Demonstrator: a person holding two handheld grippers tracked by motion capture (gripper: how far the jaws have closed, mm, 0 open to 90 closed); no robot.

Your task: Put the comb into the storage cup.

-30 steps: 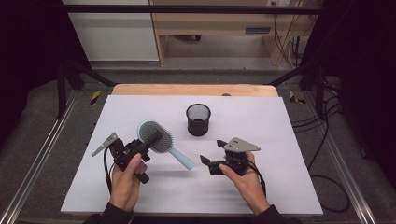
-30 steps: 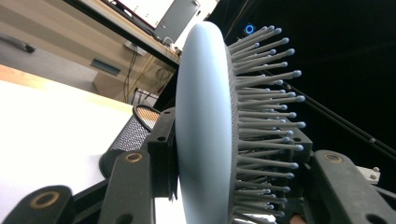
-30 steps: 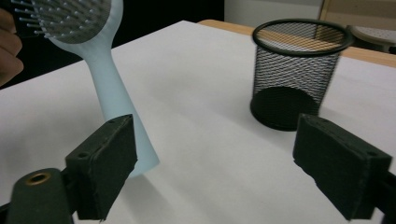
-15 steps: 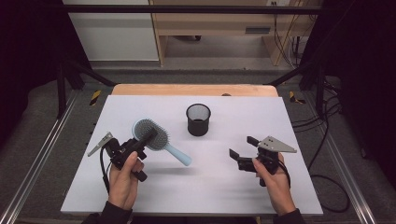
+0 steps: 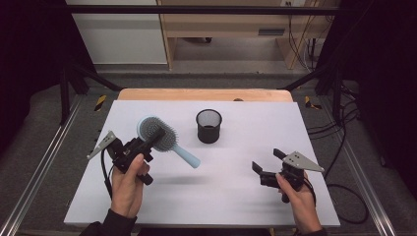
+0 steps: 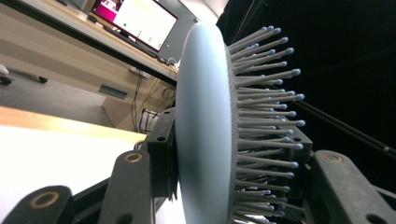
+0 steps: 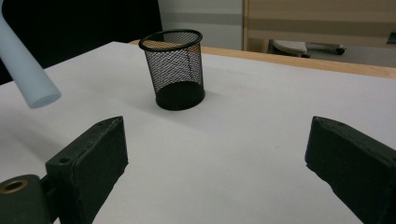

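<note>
A pale blue hairbrush [image 5: 164, 137] hangs above the white table [image 5: 246, 196], handle pointing right and down. My left gripper [image 5: 149, 139] is shut on its round head; in the left gripper view the jaws clamp the brush [image 6: 205, 130] by its back and its bristle side. A black mesh cup [image 5: 209, 126] stands upright behind the middle of the table. My right gripper [image 5: 266, 159] is low at the right, its jaws having just been opening, with nothing between them. In the right gripper view, the gripper [image 7: 219, 163] faces the cup [image 7: 175, 70], with the brush handle [image 7: 23, 70] at the far left.
A wooden strip [image 5: 201, 94] runs along the table's far edge. Metal rails [image 5: 39, 167] flank the table on the left, and cables [image 5: 344, 147] lie on the floor to the right. A desk with a monitor [image 6: 135, 18] stands beyond.
My right gripper has drawn away to the right from the brush handle's end and opened wider. The left gripper has lifted the brush a little.
</note>
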